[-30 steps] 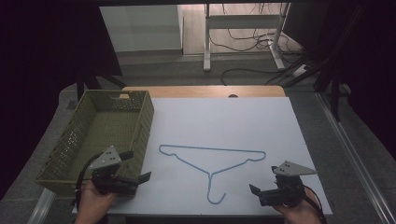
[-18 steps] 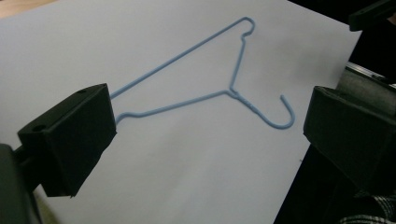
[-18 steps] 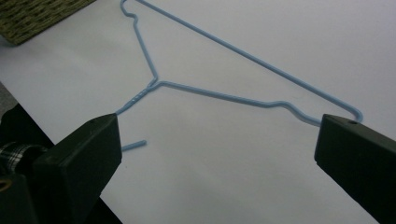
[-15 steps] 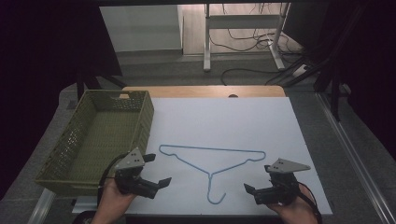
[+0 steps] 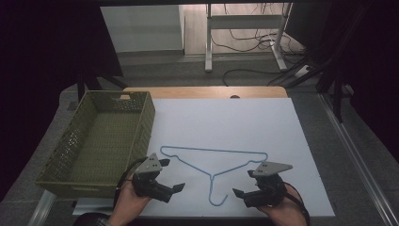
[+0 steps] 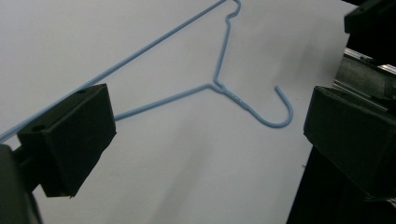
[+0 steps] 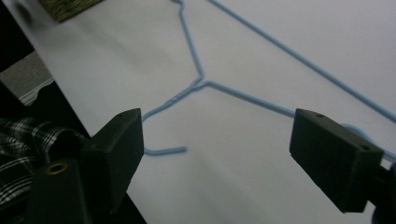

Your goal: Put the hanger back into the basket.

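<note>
Both my claws, left (image 5: 175,189) and right (image 5: 238,193), are spread and hold nothing; the hanger (image 5: 214,162) lies untouched, the basket (image 5: 136,136) at left is empty.

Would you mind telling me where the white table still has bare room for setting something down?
The widest bare stretch of the white table lies beyond the blue wire hanger, between the green woven basket and the right edge. The near edge is crowded: the left tongs, the hanger's hook and the right tongs sit there.
</note>
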Action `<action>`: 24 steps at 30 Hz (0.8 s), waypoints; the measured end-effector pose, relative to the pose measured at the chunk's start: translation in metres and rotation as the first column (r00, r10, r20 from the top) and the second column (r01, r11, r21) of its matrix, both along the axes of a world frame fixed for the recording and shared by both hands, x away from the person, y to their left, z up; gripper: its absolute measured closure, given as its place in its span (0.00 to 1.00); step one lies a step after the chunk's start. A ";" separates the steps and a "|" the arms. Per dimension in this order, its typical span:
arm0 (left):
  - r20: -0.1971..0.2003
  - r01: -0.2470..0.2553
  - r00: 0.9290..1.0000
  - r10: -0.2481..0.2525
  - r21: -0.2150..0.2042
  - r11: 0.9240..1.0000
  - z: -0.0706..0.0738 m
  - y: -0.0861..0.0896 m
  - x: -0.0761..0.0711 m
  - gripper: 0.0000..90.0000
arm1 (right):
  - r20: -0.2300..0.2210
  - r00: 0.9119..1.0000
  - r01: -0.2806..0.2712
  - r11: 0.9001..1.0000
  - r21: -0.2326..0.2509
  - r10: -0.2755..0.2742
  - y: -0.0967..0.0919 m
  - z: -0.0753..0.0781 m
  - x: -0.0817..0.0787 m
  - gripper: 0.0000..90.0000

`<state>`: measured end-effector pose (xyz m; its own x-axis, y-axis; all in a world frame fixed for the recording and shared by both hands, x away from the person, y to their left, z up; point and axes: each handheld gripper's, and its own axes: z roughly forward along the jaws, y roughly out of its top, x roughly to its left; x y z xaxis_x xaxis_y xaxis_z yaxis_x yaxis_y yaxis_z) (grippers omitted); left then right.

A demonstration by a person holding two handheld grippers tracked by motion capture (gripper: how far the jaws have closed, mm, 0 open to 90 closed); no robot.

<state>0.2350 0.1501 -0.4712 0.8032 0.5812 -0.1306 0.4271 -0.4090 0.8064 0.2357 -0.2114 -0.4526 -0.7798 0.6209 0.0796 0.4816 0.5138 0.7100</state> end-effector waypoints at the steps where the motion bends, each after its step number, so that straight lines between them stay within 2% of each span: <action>1: 0.000 0.001 1.000 -0.001 0.001 1.000 -0.002 0.000 0.001 0.03 | -0.011 1.000 -0.014 1.000 -0.001 0.014 0.004 -0.002 0.000 0.24; 7: -0.013 0.016 1.000 -0.016 0.005 1.000 -0.014 -0.002 0.006 0.02 | -0.016 0.995 -0.096 0.995 -0.034 0.096 0.028 -0.014 -0.003 0.35; 12: -0.027 0.020 0.999 -0.019 0.020 1.000 -0.020 -0.004 0.008 0.02 | -0.036 0.986 -0.162 0.986 -0.043 0.160 0.046 -0.025 -0.006 0.46; 15: -0.039 0.024 0.999 -0.023 0.023 0.999 -0.023 -0.005 0.008 0.02 | -0.059 0.977 -0.210 0.976 -0.063 0.206 0.054 -0.034 -0.007 0.54; 19: -0.045 0.025 0.999 -0.024 0.025 0.999 -0.026 -0.006 0.009 0.01 | -0.081 0.961 -0.271 0.956 -0.109 0.263 0.064 -0.044 -0.009 0.71; 24: -0.068 0.031 0.997 -0.031 0.000 1.000 -0.027 -0.005 0.010 0.01 | -0.110 0.952 -0.295 0.950 -0.106 0.284 0.070 -0.052 -0.005 0.84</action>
